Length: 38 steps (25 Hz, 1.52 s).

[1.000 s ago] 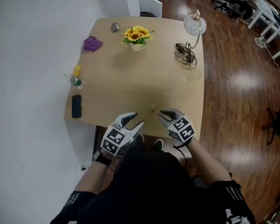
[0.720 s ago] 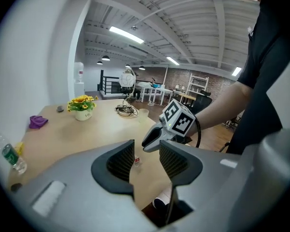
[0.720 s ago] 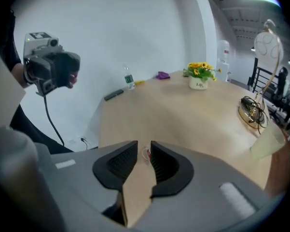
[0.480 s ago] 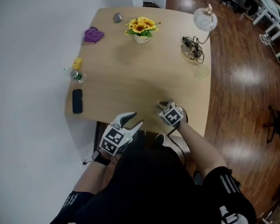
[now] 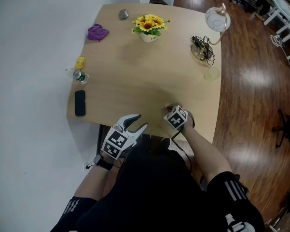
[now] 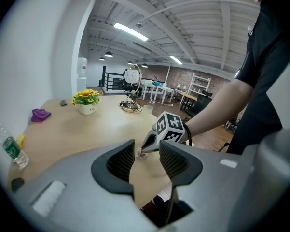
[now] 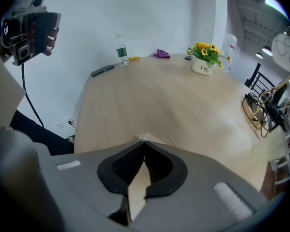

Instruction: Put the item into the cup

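The right tool (image 5: 167,109) is low over the light wooden tabletop (image 5: 145,76), in the lower middle of the head view, near the front edge. Its jaws are closing and stand almost pressed together. They pinch a small pale item (image 7: 145,138) at their very tips. In the left gripper view this item (image 6: 141,153) looks white with a little red, and it sits at the tabletop surface under the tool's tips. Whether it is lifted from the wood cannot be told.

The left tool (image 5: 139,122) is at the lower left of the head view, just beside the front edge of the tabletop and apart from the right tool. Its jaws are spread, and nothing is between them; only the tabletop and the other tool show through the gap.

The clear plastic cup (image 5: 212,73) stands near the right edge of the tabletop, well apart from the item. Above it in the frame is a white lamp with a round head (image 5: 216,19), and a bundle of dark cables (image 5: 202,47) lies at the foot of the lamp.

At the top centre there is a white pot of yellow sunflowers (image 5: 149,27). A purple cloth (image 5: 97,32) and a small grey object (image 5: 123,14) are to the left of it. Along the left edge are a small yellow thing (image 5: 80,63), a clear water bottle with a green label (image 5: 77,75) and a flat black device (image 5: 79,103).
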Available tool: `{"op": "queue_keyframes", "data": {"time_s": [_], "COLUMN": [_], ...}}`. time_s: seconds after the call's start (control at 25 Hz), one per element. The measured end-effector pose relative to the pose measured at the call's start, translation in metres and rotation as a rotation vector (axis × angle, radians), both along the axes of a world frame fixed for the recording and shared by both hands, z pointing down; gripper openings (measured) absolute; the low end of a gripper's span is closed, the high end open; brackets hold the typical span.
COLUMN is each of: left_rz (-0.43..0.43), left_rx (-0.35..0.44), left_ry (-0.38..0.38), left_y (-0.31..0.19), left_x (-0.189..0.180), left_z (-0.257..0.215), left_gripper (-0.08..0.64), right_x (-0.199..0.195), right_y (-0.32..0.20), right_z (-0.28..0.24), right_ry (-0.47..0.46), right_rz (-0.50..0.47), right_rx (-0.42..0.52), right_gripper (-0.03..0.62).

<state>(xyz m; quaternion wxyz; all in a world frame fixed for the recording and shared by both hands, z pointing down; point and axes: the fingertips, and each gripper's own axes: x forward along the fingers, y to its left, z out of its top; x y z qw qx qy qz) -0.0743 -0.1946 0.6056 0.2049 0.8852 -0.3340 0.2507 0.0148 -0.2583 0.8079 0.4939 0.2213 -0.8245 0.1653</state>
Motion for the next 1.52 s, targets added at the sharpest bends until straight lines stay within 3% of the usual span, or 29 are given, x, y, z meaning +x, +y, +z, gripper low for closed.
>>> {"op": "queue_keyframes", "data": {"time_s": [0.2, 0.44, 0.64, 0.88, 1.04, 1.2, 1.52], "left_rz": [0.017, 0.045, 0.077, 0.097, 0.101, 0.103, 0.056], "left_rx": [0.003, 0.020, 0.027, 0.035, 0.026, 0.017, 0.015], "left_ry": [0.004, 0.018, 0.034, 0.035, 0.023, 0.005, -0.012], "left_y": [-0.007, -0.018, -0.024, -0.030, -0.032, -0.030, -0.029], "left_x": [0.004, 0.017, 0.036, 0.049, 0.055, 0.058, 0.049], "left_z": [-0.002, -0.008, -0.012, -0.013, -0.010, -0.008, -0.010], "left_gripper": [0.156, 0.156, 0.156, 0.156, 0.156, 0.156, 0.156], "right_x": [0.004, 0.039, 0.115, 0.216, 0.253, 0.264, 0.251], "right_y": [-0.007, -0.046, -0.107, -0.177, -0.203, -0.211, -0.220], "right_z": [-0.017, -0.070, -0.123, -0.155, -0.145, -0.120, -0.070], "right_ry": [-0.050, -0.157, -0.163, -0.054, -0.014, -0.023, 0.062], "right_rz": [0.033, 0.160, 0.262, 0.379, 0.438, 0.463, 0.384], "right_rx": [0.024, 0.101, 0.216, 0.302, 0.261, 0.193, 0.081], "right_gripper": [0.009, 0.009, 0.009, 0.009, 0.009, 0.009, 0.009]}}
